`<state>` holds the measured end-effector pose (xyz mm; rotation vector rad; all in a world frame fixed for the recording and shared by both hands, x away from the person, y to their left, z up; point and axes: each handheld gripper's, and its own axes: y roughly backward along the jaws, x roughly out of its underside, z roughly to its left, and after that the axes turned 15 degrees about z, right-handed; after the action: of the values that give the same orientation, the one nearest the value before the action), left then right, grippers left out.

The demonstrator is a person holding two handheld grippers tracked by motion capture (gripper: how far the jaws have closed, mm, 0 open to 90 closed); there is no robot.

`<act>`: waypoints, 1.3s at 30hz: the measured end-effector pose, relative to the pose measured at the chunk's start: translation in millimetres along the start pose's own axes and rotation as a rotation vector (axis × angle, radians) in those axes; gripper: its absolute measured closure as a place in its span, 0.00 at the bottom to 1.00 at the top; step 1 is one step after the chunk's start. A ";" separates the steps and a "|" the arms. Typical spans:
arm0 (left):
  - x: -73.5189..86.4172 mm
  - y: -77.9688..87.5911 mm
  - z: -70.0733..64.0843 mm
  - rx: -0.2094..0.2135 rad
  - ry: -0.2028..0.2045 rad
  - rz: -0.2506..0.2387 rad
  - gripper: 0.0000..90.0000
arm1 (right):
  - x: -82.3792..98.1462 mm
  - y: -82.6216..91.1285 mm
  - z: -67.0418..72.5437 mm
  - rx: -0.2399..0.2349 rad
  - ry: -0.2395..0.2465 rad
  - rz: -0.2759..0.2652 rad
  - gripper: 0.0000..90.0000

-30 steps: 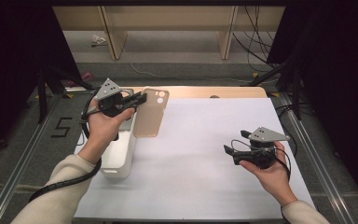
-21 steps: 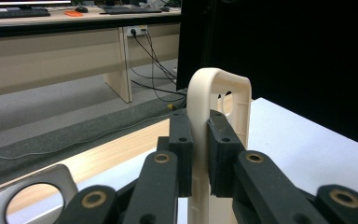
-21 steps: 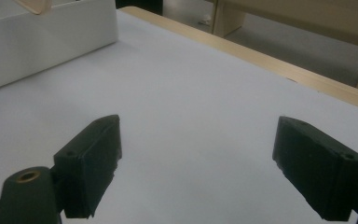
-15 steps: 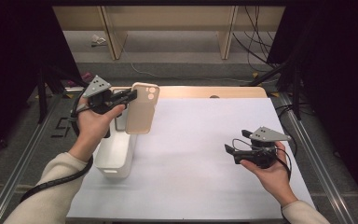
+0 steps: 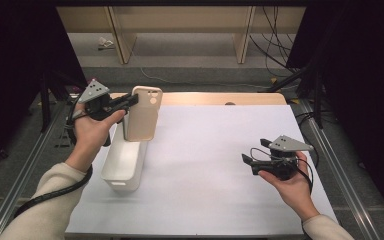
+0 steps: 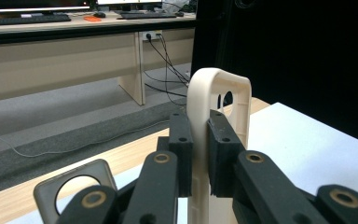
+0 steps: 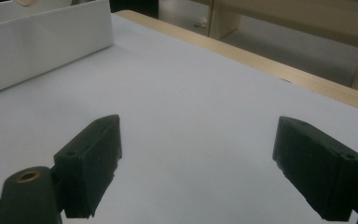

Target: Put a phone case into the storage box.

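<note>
Covering the wooden table (image 5: 260,98), a white sheet (image 5: 215,165); grey floor beyond. Left gripper (image 5: 130,101) pinches beige phone case (image 5: 143,114) upright above white bin (image 5: 125,162), far left. Right gripper (image 5: 247,160) spread, empty.

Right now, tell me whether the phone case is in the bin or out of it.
Out. The left gripper holds the case upright above the bin, jaws clamped on its edge; its lower end hangs over the bin's far end.

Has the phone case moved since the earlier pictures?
Yes. The phone case, clamped in the left gripper, has swung from lying tilted to hanging upright, and it now sits over the far end of the white bin.
</note>
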<state>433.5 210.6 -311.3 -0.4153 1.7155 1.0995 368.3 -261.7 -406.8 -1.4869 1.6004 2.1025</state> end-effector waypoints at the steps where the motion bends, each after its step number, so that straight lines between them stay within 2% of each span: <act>1: 0.2 0.4 0.7 0.000 0.002 -0.001 0.91 | 0.0 0.2 -0.1 0.001 -0.001 0.001 0.18; 27: 5.3 8.5 26.0 -0.046 0.018 -0.015 0.91 | 0.4 -0.1 0.4 0.001 -0.005 0.001 0.18; 39: 7.3 6.0 37.1 -0.059 -0.005 -0.018 0.91 | 0.4 -0.3 0.2 0.001 -0.008 -0.003 0.18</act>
<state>447.0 245.9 -317.6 -0.4634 1.6755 1.1397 368.1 -261.5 -407.3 -1.4786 1.5949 2.1031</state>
